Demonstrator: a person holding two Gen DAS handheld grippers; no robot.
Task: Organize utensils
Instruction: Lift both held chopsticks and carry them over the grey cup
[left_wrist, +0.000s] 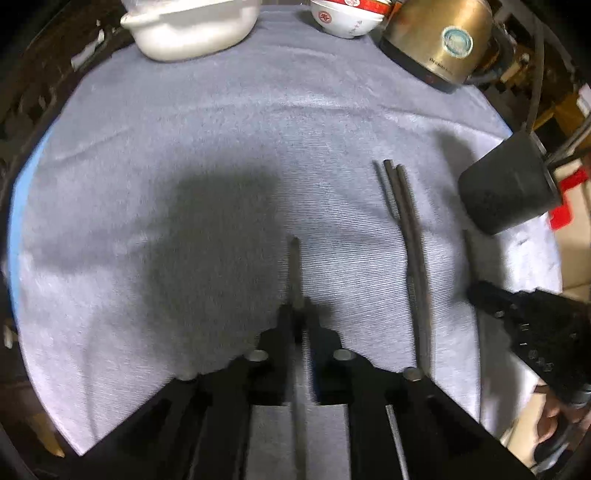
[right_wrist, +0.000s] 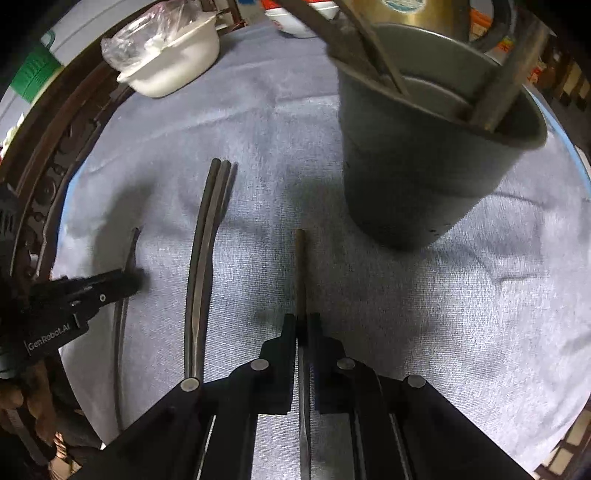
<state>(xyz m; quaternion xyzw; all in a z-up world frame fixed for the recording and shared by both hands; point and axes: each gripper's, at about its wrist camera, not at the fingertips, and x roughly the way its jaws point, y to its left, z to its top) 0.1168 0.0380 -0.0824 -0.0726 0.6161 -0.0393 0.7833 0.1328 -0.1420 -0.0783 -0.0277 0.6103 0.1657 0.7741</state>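
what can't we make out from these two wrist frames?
- Left gripper, left wrist view: motion blur smears the chopstick it pinches, so contact with the cloth is unclear.
- Holder, right wrist view: the utensils inside run off the top edge; count and type unclear.
- Pair of chopsticks, left wrist view: near ends pass behind the gripper body.
- Kettle, left wrist view: top cut off, label unreadable.

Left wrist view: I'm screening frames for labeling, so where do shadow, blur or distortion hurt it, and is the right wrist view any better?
Left wrist view: a broad dark shadow covers the grey cloth, and the chopstick in the left tongs is motion-smeared. Right wrist view: the chopstick in the right tongs is sharper, but fisheye bends the chopstick pair, and the holder cup rim is soft.
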